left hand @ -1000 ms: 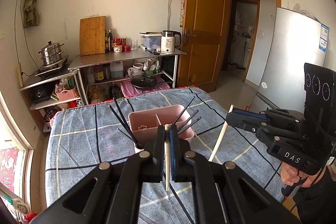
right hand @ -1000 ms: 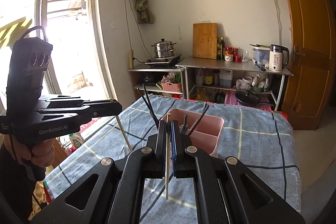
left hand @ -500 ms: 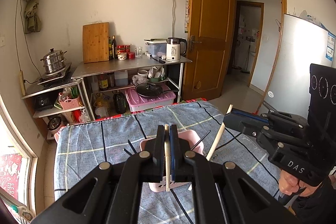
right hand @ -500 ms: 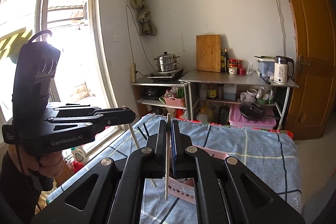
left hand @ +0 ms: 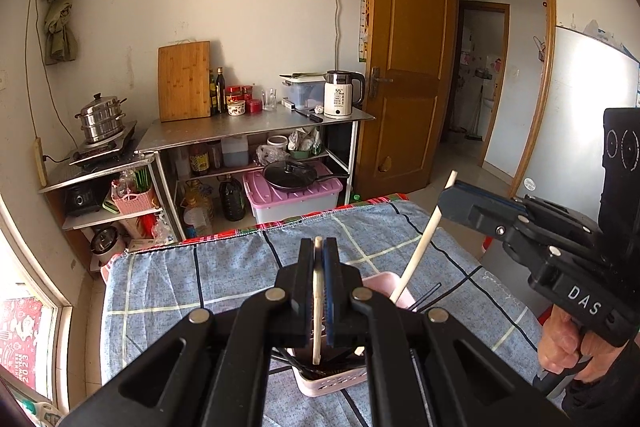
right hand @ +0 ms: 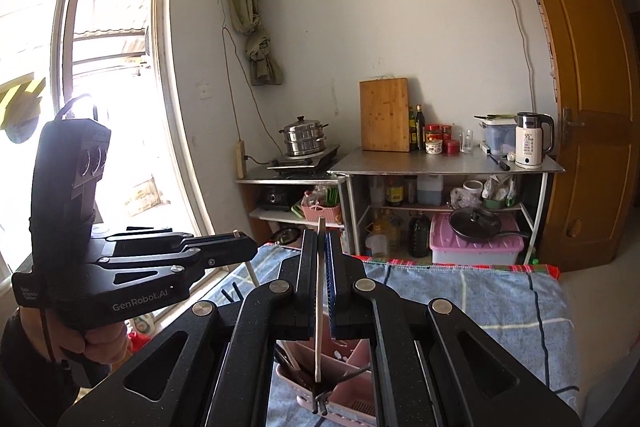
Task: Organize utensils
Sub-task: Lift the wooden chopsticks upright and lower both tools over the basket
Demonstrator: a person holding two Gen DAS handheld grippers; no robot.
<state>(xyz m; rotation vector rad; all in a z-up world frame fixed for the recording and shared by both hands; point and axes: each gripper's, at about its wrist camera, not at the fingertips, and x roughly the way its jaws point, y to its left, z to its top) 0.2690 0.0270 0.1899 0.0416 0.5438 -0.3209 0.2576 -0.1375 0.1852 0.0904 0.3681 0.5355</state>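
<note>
A pink utensil holder [left hand: 332, 385] stands on the blue checked tablecloth [left hand: 160, 287], mostly hidden under my fingers. Several black chopsticks [right hand: 346, 379] lie in it. My left gripper [left hand: 319, 247] is shut on a pale chopstick [left hand: 318, 307] whose lower end hangs over the holder. My right gripper [right hand: 320, 239] is shut on a second pale chopstick [right hand: 319, 307], its tip down in the holder [right hand: 352, 351]. Each gripper shows in the other's view: the right one [left hand: 448, 197] with its slanted chopstick [left hand: 420, 247], the left one [right hand: 250, 249] beside the window.
Beyond the table's far edge stands a steel rack [left hand: 256, 131] with a cutting board [left hand: 184, 87], a kettle [left hand: 340, 95] and a steamer pot [left hand: 100, 119]. A wooden door [left hand: 408, 67] is at the right, a large window [right hand: 100, 87] at the left.
Both grippers have moved forward and a little up with their chopsticks. The pink holder, earlier ahead of the fingers, now sits beneath them.
</note>
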